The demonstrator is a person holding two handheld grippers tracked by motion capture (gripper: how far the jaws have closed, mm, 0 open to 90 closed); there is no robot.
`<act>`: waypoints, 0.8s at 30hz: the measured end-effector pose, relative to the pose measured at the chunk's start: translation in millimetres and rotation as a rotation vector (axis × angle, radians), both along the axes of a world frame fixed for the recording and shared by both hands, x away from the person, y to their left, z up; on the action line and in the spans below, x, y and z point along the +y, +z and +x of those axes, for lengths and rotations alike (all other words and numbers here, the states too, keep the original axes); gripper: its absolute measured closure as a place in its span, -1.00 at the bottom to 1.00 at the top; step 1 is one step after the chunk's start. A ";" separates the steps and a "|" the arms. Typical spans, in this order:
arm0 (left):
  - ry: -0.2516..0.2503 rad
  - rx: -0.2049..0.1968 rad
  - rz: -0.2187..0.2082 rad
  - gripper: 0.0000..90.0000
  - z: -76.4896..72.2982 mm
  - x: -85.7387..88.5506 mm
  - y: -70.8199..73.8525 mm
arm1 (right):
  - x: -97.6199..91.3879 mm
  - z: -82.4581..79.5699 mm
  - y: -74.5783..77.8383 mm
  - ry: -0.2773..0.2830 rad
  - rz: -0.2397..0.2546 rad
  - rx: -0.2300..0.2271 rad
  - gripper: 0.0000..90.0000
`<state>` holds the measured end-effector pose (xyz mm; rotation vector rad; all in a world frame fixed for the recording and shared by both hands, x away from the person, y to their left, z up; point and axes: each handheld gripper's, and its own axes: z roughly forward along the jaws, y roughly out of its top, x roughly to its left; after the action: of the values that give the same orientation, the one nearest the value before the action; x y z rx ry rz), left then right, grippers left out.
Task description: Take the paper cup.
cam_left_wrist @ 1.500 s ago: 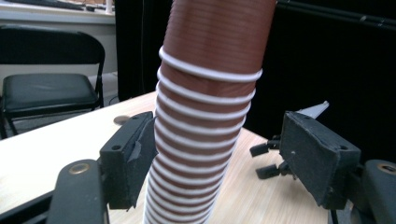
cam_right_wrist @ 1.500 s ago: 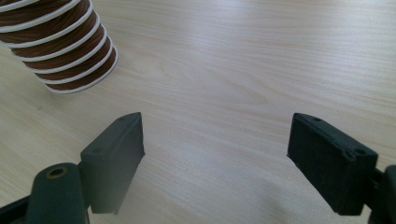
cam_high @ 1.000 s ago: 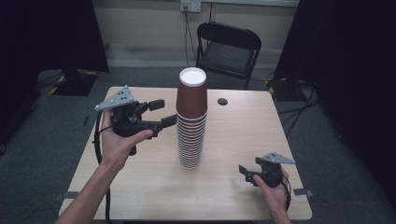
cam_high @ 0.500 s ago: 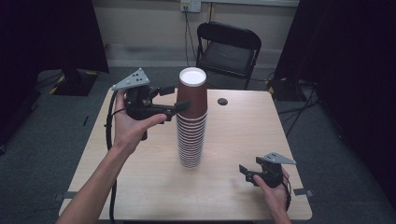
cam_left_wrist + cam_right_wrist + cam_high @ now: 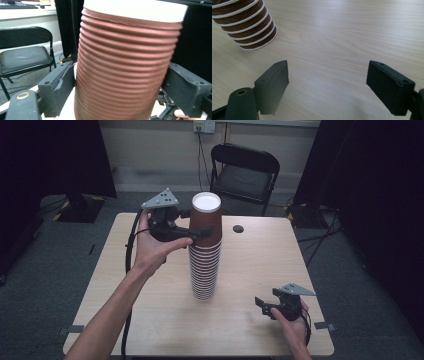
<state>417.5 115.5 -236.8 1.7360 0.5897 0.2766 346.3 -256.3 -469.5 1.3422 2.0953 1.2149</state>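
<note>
My left jaws have just been opening, and they now stand either side of the top cup of the stack of cups. In the left gripper view the ribbed brown wall of that cup sits between the two black pads; the pad on the left of that view lies right against it, while the other pad seems to stand just off it, so I read the left gripper as spread around the cup rather than pinching it. From the high view I see my left hand holding that gripper level at the height of the top cup, whose white bottom faces up, for the cups stand upside down.

The stack stands upright near the middle of the table, its lowest rim on the pale wood.

My right gripper rests low over the near right part of the table, well apart from the stack, held in my right hand. Its jaws are wide apart with bare wood between them, and in the right gripper view the foot of the stack shows at the upper left.

A black folding chair stands beyond the far edge of the table.
</note>
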 end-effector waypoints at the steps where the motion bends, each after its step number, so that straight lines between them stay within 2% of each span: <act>1: 0.001 0.004 -0.007 -0.73 0.7 -1.4 -0.9 | 0.0 0.0 0.0 -0.001 -0.001 0.000 -0.61; 4: -0.004 0.006 -0.007 -0.76 1.1 -4.3 -3.0 | -0.5 -0.3 0.1 -0.001 0.002 0.002 -0.61; 5: 0.015 0.012 -0.014 -0.77 0.7 -6.8 -5.1 | -1.0 0.1 -0.3 -0.005 0.002 0.009 -0.59; 7: 0.023 -0.018 0.007 -0.75 0.6 -9.7 -8.1 | -0.9 0.3 -0.5 -0.007 0.001 0.009 -0.59; 8: 0.031 -0.010 0.002 -0.76 1.2 -10.7 -9.1 | -0.7 0.3 -0.4 -0.008 -0.001 0.008 -0.59; 10: 0.032 -0.016 0.009 -0.76 1.7 -12.4 -10.8 | -0.3 0.1 -0.1 -0.005 -0.003 0.006 -0.59; 12: 0.021 -0.007 0.013 -0.77 4.3 -15.4 -13.4 | -0.2 -0.1 -0.1 -0.007 -0.005 0.005 -0.59; 17: 0.015 -0.027 0.019 -0.76 6.5 -17.9 -14.1 | -0.4 -0.1 -0.1 -0.009 -0.003 0.009 -0.58; 21: 0.023 -0.027 0.019 -0.76 8.1 -19.1 -15.1 | -0.5 0.2 -0.3 -0.010 -0.005 0.009 -0.58; 24: 0.034 -0.008 0.065 -0.81 9.9 -26.1 -19.7 | 0.3 -0.3 0.0 -0.007 -0.006 0.010 -0.58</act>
<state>427.4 89.4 -256.5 1.7879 0.6110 0.3291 346.0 -256.0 -469.5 1.3543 2.0972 1.2000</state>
